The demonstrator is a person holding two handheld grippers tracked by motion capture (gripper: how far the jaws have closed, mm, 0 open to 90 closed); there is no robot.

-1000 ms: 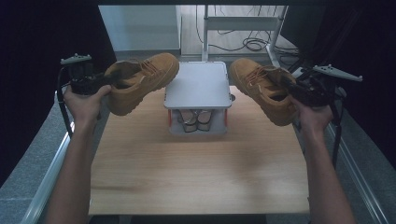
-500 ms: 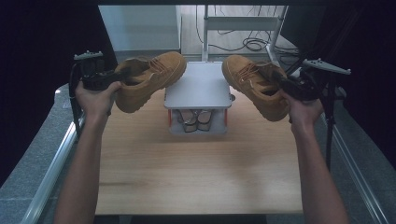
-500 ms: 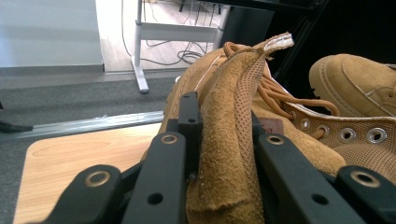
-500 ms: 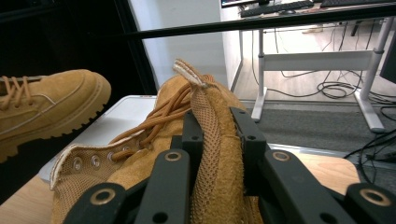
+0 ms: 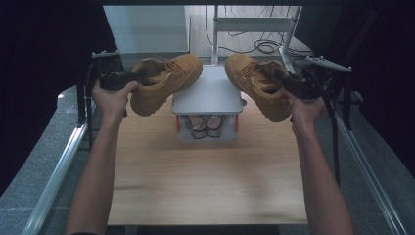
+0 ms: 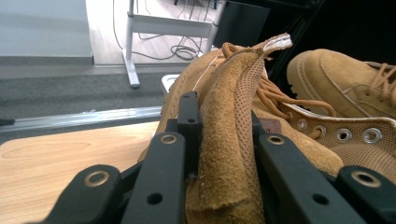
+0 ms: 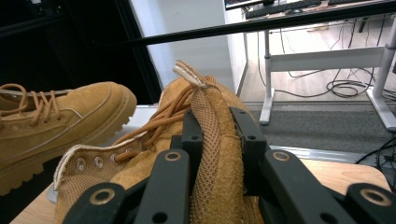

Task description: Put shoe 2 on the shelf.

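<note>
High view first: two tan suede boots are up in the air over the far end of the table (image 5: pixel 205 186). The left tool (image 5: pixel 128 77) holds the left boot (image 5: pixel 166 83) by its heel collar, toe pointing in toward the middle; the right tool (image 5: pixel 286 81) holds the right boot (image 5: pixel 257 85) the same way, toe inward. Compared with a second ago, both hands have swung inward and farther from the person, so the two toes now sit much closer together, hanging just above the far corners of the grey shoe rack (image 5: pixel 208 93). Before, the boots flanked the rack well out to its sides. A pair of sandals (image 5: pixel 203 126) lies on the rack's lower shelf, unchanged. The grip on each boot looks the same as before.

Left gripper view: the left tool (image 6: pixel 219 140) is clamped on the boot's (image 6: pixel 229 154) heel collar, a fold of suede and perforated lining squeezed between the two black jaws, pull tab sticking up. Laces and eyelets run off to the right, and the other boot's (image 6: pixel 336 84) toe shows beyond. Table wood lies below at the left.

Right gripper view: the right tool (image 7: pixel 217 135) is likewise pressed shut on its boot's (image 7: pixel 212 168) heel collar, lining pinched between the jaws. The left boot (image 7: pixel 60 126) hangs at the left, sole edge and toe facing in, close to this one.
</note>
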